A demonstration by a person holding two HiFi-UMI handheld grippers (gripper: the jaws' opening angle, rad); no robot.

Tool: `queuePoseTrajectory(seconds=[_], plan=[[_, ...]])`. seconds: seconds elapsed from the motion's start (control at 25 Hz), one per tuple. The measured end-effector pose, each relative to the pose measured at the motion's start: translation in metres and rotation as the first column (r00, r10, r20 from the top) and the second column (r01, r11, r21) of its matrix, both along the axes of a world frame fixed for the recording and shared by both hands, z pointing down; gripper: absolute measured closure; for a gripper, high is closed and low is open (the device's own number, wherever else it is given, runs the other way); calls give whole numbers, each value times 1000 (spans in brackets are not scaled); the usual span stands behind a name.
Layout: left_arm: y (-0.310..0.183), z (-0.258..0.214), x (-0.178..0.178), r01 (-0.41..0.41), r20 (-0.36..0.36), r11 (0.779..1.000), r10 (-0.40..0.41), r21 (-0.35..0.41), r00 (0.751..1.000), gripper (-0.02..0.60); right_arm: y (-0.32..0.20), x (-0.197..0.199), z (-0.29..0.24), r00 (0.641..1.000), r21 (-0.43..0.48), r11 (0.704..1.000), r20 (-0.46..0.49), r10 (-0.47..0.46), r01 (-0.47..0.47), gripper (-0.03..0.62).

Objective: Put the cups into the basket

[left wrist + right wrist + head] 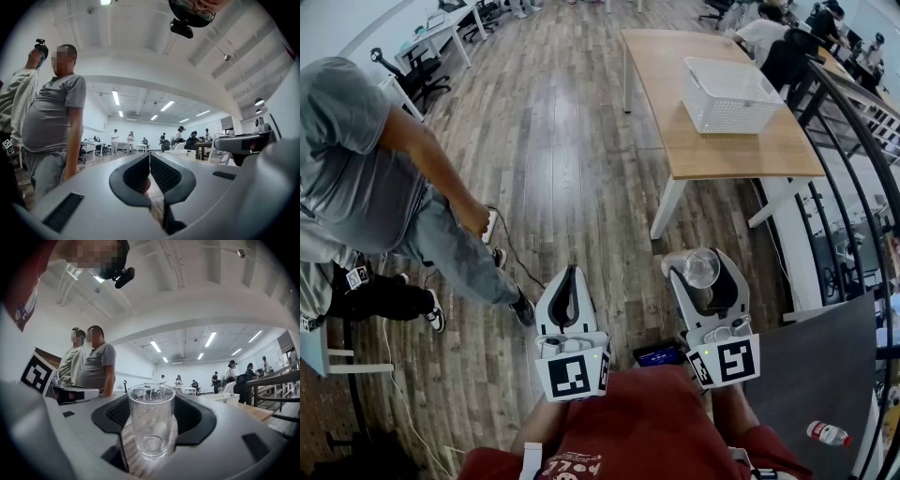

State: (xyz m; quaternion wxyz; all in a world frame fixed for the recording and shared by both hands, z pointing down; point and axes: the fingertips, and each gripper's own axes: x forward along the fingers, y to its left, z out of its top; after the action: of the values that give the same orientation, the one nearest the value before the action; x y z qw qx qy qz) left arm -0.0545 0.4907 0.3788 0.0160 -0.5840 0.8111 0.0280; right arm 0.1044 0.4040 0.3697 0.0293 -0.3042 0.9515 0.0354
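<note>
A clear glass cup hangs upright above the wooden floor, with my right gripper shut on it. In the right gripper view the cup stands between the two dark pads, which press on its sides. My left gripper is beside it to the left, shut with nothing in it; its pads meet at the tips. A white slatted basket sits on a wooden table far ahead; it is also small in the left gripper view and the right gripper view.
A person in a grey shirt stands at the left, with a cable on the floor nearby. A black railing runs along the right. A dark surface with a water bottle lies at lower right.
</note>
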Motion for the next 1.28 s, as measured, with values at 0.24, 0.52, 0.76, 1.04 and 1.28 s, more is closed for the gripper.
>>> queuePoseTrajectory(seconds=[0.24, 0.52, 0.76, 1.04, 1.28], plan=[[-5, 4, 8, -8, -10, 1000, 8, -8, 1000, 574, -5, 8, 4, 1000, -8, 1000, -6, 1, -1, 312], [-8, 3, 12, -4, -12, 1000, 4, -12, 1000, 572, -9, 14, 4, 1000, -16, 1000, -3, 2, -2, 312], [-10, 5, 19, 8, -21, 1000, -9, -20, 1000, 574, -14, 24, 6, 1000, -27, 1000, 3, -3, 3, 312], [-12, 9, 32, 40, -37, 999, -42, -36, 998, 574, -23, 38, 10, 999, -54, 998, 28, -31, 33, 312], [-19, 15, 50, 60, -39, 997, -63, -54, 997, 574, -33, 53, 16, 998, -74, 996, 27, -53, 55, 312]])
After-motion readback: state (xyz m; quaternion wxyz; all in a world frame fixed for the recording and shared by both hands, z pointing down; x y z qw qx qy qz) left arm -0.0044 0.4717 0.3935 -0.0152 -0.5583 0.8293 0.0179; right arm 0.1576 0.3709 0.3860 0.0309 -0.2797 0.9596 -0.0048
